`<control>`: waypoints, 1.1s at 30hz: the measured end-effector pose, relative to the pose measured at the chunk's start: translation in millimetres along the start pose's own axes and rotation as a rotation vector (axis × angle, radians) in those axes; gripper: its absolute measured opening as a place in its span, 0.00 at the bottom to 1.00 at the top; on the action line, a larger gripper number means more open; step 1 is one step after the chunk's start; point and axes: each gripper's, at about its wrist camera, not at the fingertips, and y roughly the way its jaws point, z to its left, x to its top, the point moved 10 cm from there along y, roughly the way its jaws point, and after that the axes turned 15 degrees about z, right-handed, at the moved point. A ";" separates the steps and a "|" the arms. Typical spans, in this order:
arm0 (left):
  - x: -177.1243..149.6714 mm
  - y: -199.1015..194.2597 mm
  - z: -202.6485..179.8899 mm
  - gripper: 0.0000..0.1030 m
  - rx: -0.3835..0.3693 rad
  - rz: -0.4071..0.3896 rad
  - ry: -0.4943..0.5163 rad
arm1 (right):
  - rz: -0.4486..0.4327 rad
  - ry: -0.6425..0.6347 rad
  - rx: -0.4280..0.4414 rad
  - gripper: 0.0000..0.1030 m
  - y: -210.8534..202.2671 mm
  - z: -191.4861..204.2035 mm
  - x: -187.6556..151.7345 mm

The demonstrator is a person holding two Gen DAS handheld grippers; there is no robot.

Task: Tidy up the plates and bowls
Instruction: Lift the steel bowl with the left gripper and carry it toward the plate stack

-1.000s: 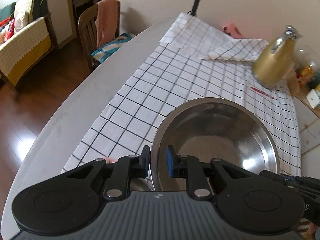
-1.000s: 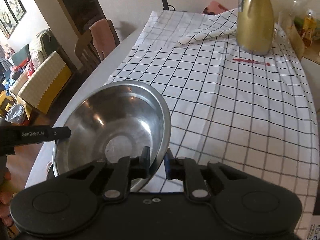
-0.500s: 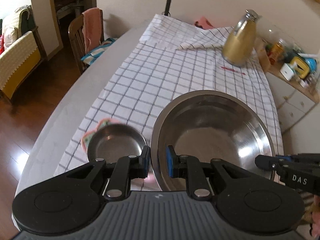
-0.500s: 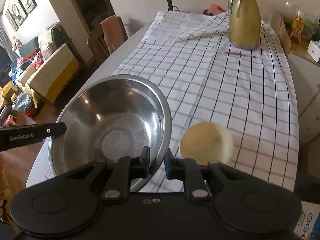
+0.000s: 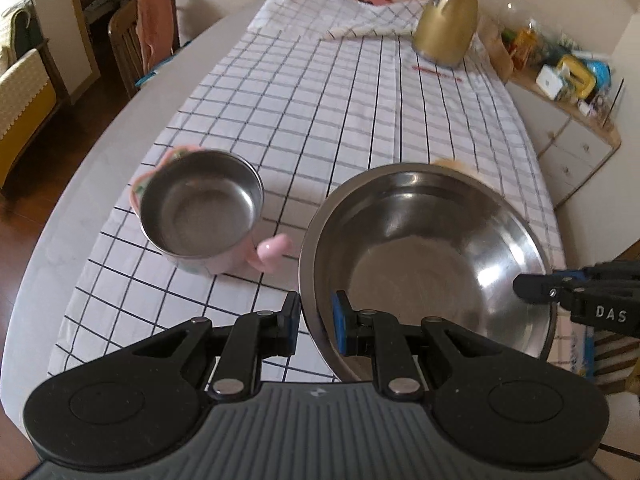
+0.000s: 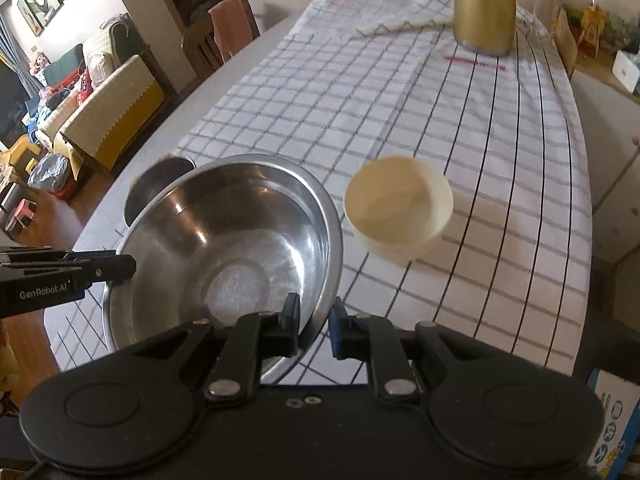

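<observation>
Sorting looks barely begun: both tongs, left and right, pinch opposite rims of the large steel bowl, apparently carried just above the checked cloth on the table. Left of that bowl sits a smaller steel bowl in a pink holder, and right of it a cream bowl, neither yet nested or stacked. The large bowl is shiny, empty, undented, though motion blur softens its edges.

Large bowl on bench between small handled bowl at left and cup at right; jug far behind.
</observation>
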 end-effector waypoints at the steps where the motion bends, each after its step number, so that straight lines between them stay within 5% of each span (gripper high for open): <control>1: -1.1 5.1 -0.9 0.16 0.006 0.000 0.003 | -0.003 -0.005 -0.005 0.15 4.0 -1.9 -1.5; 15: -8.8 76.7 0.8 0.16 0.026 0.055 0.017 | 0.058 0.013 -0.026 0.15 66.7 -25.1 -16.8; 33: -14.0 89.9 2.8 0.16 -0.009 0.071 0.009 | 0.098 0.035 -0.031 0.18 90.1 -28.2 -16.9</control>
